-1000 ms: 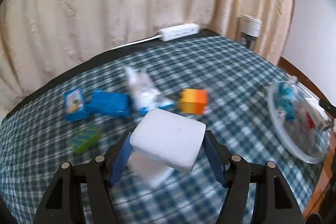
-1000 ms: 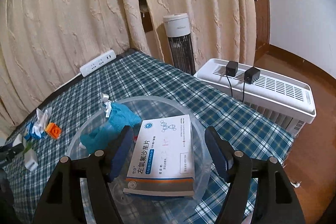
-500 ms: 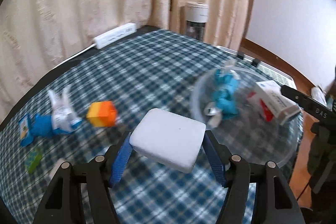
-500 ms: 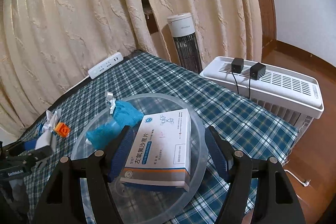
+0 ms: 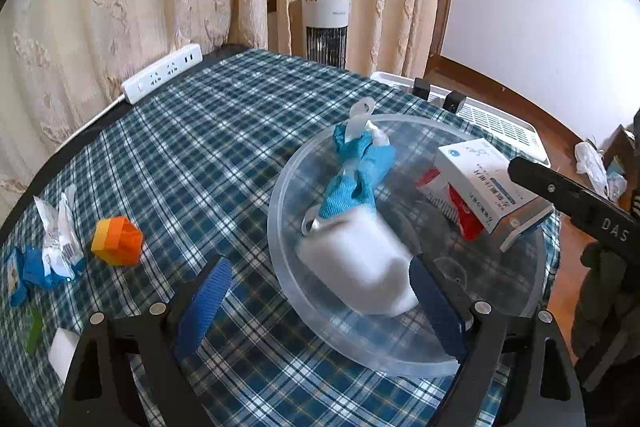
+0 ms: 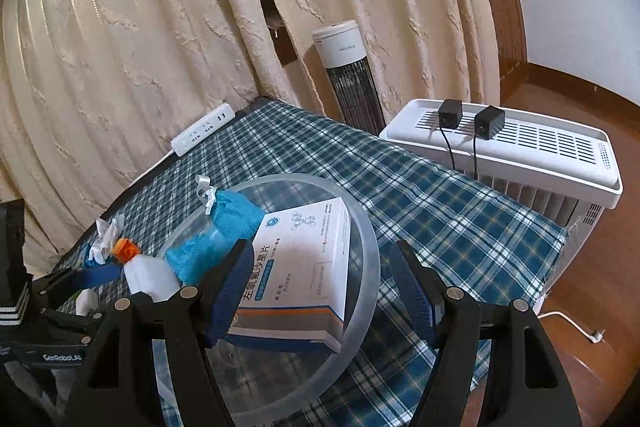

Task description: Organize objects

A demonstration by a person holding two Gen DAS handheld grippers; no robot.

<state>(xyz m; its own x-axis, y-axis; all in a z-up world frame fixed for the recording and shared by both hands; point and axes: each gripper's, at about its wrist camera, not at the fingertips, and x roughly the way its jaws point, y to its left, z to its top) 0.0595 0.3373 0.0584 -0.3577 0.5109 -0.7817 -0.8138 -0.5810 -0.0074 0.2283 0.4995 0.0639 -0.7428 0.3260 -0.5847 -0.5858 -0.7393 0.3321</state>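
Mostly checked tablecloth [image 5: 224, 131], cream curtains [image 6: 120, 47], white tower fan [image 6: 352, 75]

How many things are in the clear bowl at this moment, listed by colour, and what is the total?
Blue: 1 (cloth pouch)
White: 2 (medicine box, blurred block)
Red: 1 (item partly under the box)
Total: 4
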